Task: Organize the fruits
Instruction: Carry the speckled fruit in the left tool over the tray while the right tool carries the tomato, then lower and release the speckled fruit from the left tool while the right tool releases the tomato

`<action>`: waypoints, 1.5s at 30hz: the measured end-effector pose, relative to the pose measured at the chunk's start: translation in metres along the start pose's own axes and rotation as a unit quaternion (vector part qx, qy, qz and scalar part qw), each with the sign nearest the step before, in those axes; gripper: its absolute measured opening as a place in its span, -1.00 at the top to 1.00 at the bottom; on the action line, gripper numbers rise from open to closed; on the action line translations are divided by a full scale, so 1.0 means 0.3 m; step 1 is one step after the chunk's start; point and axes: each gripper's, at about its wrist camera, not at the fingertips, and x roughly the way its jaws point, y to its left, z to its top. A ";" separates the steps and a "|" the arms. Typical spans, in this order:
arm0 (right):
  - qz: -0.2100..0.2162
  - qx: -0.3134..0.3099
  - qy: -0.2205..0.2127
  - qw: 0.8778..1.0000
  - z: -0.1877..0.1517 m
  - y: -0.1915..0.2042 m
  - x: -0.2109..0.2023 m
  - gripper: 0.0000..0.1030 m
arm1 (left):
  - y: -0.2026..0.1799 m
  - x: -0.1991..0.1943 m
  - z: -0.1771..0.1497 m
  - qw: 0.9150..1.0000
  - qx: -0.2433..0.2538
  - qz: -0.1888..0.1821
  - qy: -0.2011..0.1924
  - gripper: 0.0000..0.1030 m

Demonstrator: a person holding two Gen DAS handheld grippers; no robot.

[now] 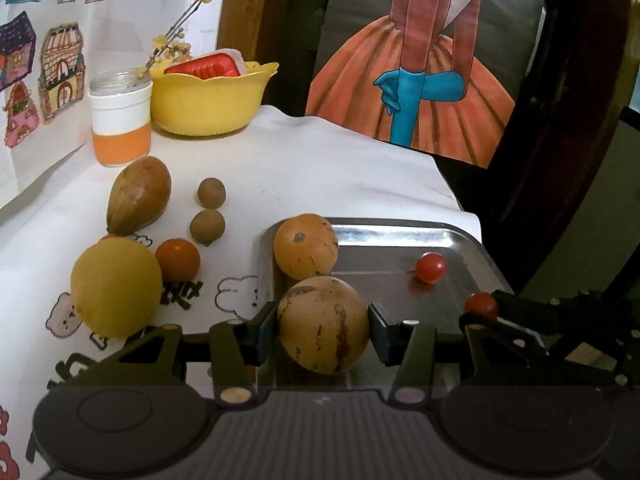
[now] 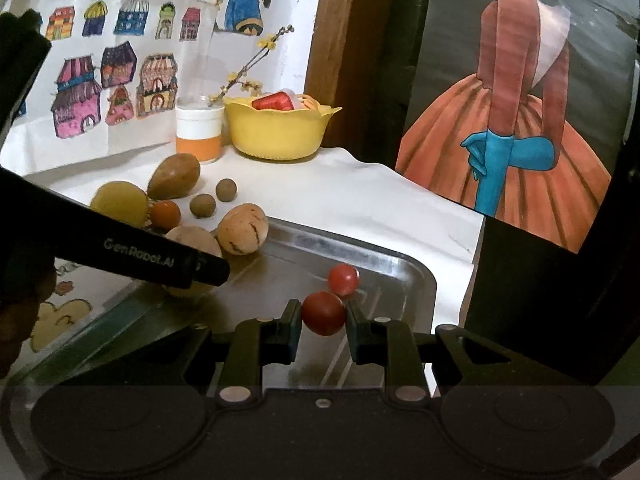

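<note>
Over the steel tray [image 1: 460, 240], left hand-held gripper [image 1: 323, 326] grasps a tan fruit [image 1: 323, 324], right hand-held gripper [image 2: 323, 314] a tomato [image 2: 323, 313]

Metal tray [image 1: 400, 232]: two tan speckled round fruits [image 1: 323, 324] [image 1: 306, 246] at left, two cherry tomatoes [image 1: 431, 267] [image 2: 323, 313] at right. Yellow fruit [image 1: 116, 286], orange one [image 1: 177, 260], brown pear-shaped fruit [image 1: 140, 194], two longans [image 1: 211, 192] on cloth.

Left wrist view: taken low and close over the near left part of the metal tray [image 1: 400, 236], facing 12 o'clock toward the yellow bowl [image 1: 208, 100]. Right wrist view: taken close above the tray's [image 2: 416, 276] near right part, facing likewise. Tray, bowl [image 2: 280, 132] and painted backdrop are shared by both views.
</note>
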 end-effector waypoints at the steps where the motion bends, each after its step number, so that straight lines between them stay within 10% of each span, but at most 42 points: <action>1: 0.000 -0.005 0.004 1.000 0.003 0.000 0.012 0.51 | 0.000 0.005 0.003 1.000 0.001 0.000 -0.001 -0.02; 29: -0.014 -0.033 0.032 0.999 0.028 0.003 0.099 0.48 | -0.025 0.050 0.004 1.000 0.022 -0.005 0.010 -0.03; 45: -0.043 -0.003 0.000 0.999 0.015 -0.002 0.010 -0.72 | -0.015 -0.051 -0.008 0.999 0.008 0.005 -0.035 -0.68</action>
